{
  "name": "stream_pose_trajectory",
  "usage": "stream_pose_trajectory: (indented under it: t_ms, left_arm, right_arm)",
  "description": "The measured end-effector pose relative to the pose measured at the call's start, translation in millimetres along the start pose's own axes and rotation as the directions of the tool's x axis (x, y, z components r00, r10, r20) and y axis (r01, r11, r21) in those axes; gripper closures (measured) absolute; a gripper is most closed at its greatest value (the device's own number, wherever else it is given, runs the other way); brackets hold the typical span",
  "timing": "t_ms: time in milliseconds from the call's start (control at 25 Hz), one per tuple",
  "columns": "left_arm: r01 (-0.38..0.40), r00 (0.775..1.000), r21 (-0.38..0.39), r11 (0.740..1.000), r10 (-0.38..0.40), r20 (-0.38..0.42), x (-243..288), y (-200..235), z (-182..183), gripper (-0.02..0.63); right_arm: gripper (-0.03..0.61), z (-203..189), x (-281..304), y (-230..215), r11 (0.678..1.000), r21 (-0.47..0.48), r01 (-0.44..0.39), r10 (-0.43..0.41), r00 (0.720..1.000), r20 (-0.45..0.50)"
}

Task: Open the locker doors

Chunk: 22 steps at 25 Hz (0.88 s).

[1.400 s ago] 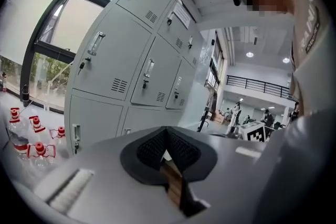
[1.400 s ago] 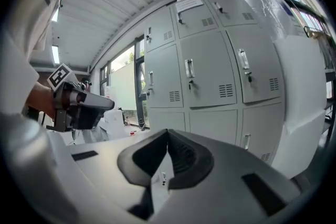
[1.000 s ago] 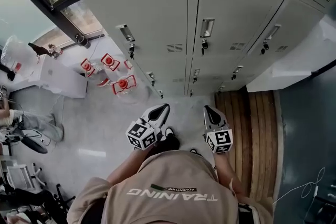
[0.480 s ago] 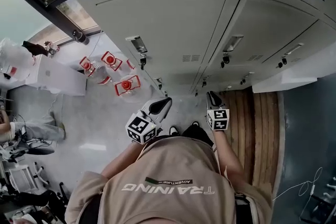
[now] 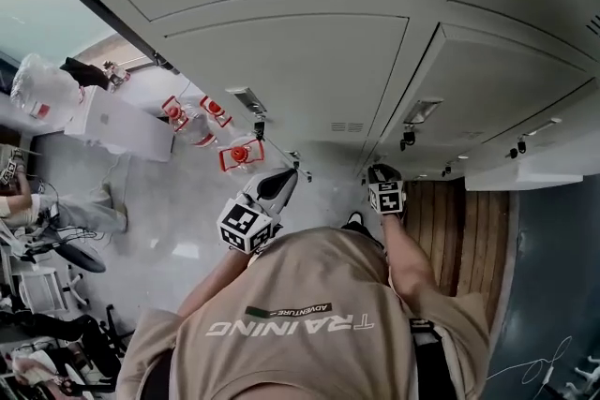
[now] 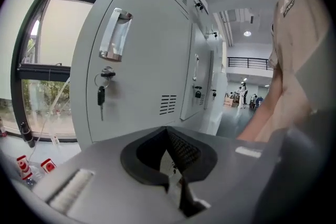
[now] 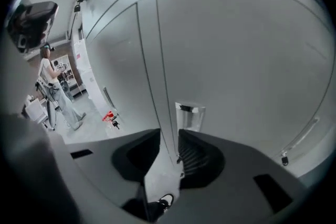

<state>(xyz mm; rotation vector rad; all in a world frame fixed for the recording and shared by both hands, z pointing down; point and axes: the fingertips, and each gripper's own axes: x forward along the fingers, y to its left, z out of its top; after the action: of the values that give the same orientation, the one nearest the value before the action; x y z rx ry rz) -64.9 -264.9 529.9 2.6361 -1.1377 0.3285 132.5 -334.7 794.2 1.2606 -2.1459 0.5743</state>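
Grey lockers (image 5: 281,61) rise in front of me, and every door I can see is closed. In the head view, one door has a metal handle (image 5: 248,98) with a key (image 5: 260,128) below it. The door to its right has its own handle (image 5: 422,111). My left gripper (image 5: 284,178) (image 6: 168,131) hangs low before the left door with its tips together and nothing held. In its own view that door's handle (image 6: 115,34) and key (image 6: 101,94) are above, out of reach. My right gripper (image 5: 378,170) (image 7: 169,136) is open close to the lockers. A door seam runs between its jaws and a handle (image 7: 189,115) sits just past them.
Several red-capped water bottles (image 5: 211,131) stand on the floor left of the lockers, beside a white box (image 5: 122,122) and a window (image 6: 42,76). A wooden bench (image 5: 469,229) lies at the right. A person (image 7: 52,86) stands far down the row.
I have stepped closer to the lockers, so the doors loom larger. The right gripper has moved up and forward to the locker face. The left gripper has barely shifted.
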Motion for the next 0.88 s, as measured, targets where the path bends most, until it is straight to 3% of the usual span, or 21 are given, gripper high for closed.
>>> stream_pose_trajectory:
  t_ms: [320,560,720,880]
  left_arm:
    - [-0.116,0.993,-0.01,0.993,0.117,0.013,-8,10,4,0.607]
    - [-0.193,0.981,-0.06,0.979,0.194,-0.003,-28,15,-4,0.607]
    - [-0.173,0.985,-0.053,0.984,0.173,-0.008,-34,6,-13,0.607]
    - [-0.115,0.993,-0.07,0.991,0.115,-0.004,-32,-12,-20,0.607]
  right_arm:
    - [0.498,10,30,-15,0.999,-0.038,0.017,-0.018,0.999,-0.031]
    - [0.491,8,31,-15,0.999,-0.032,0.023,-0.024,0.999,-0.042]
    - [0.488,1,23,-8,0.999,-0.051,0.001,-0.005,0.998,-0.07]
    - [0.485,-31,-8,8,0.999,-0.044,-0.016,0.012,0.995,-0.095]
